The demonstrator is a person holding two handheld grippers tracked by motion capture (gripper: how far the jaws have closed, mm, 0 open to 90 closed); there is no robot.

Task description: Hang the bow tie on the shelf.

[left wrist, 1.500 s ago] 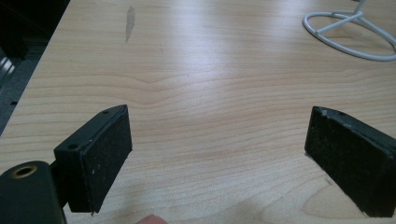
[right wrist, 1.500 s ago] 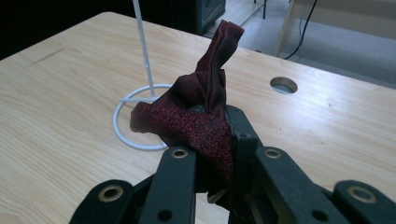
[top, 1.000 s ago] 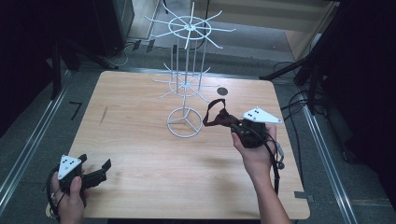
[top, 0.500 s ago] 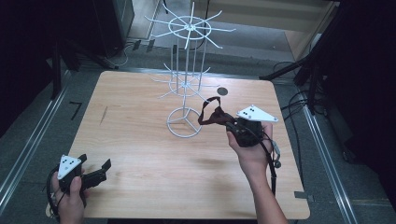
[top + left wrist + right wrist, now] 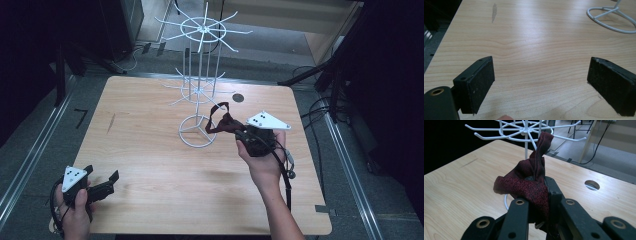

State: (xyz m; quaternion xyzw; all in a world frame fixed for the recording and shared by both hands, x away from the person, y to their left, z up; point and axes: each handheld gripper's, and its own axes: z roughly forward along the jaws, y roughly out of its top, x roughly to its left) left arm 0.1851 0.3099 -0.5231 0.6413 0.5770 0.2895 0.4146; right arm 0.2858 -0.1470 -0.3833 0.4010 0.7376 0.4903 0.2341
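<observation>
A white wire rack (image 5: 199, 90) with spoke arms stands on the wooden table (image 5: 150, 150), its ring base (image 5: 197, 131) near the middle. My right gripper (image 5: 235, 129) is held above the table just right of the base, shut on a dark red cloth (image 5: 220, 121). In the right gripper view the cloth (image 5: 529, 182) bunches up between the jaws, and the rack's lower spokes (image 5: 524, 131) spread behind it. My left gripper (image 5: 105, 184) rests at the table's front left corner, open. Bare wood lies between its pads (image 5: 480, 82), and the rack's base (image 5: 611, 21) shows far off.
A round cable hole (image 5: 238, 98) sits in the table behind the right gripper. A dark streak (image 5: 110, 123) marks the wood at the left. Cables and dark stands lie on the floor around the table.
My right gripper has moved a little to the left, toward the rack, with the cloth. The left gripper has stayed where it was.
</observation>
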